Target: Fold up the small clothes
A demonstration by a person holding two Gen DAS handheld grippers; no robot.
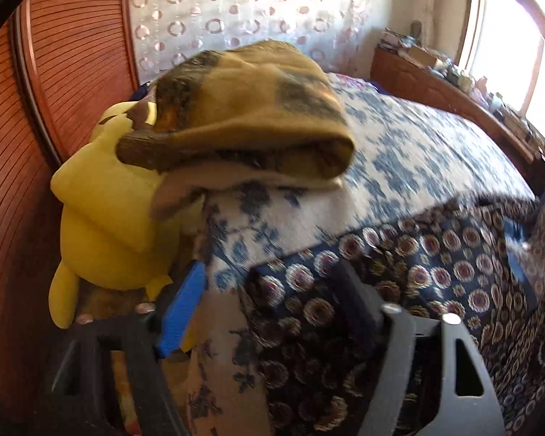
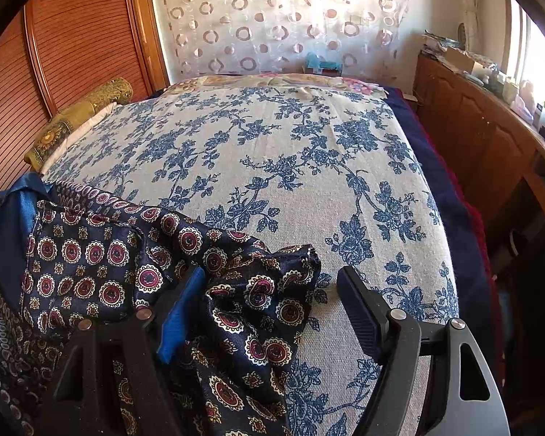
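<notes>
A navy satin garment with red and cream medallions (image 2: pixel 134 269) lies crumpled on the near left of the bed; it also shows in the left wrist view (image 1: pixel 399 276). My right gripper (image 2: pixel 272 298) is open, its jaws wide apart over the garment's right edge, the cloth lying between and under them. My left gripper (image 1: pixel 272 290) is open at the bed's near left corner, its jaws wide apart with the garment's left edge between them. The blue pad (image 1: pixel 181 312) of its left finger hangs past the mattress edge.
The bed has a white cover with blue flowers (image 2: pixel 272 152). A folded olive-yellow blanket (image 1: pixel 243 116) lies on the left edge above a yellow plush toy (image 1: pixel 105 210). A wooden wardrobe (image 1: pixel 54 72) stands at left, a cluttered wooden cabinet (image 2: pixel 490 138) at right.
</notes>
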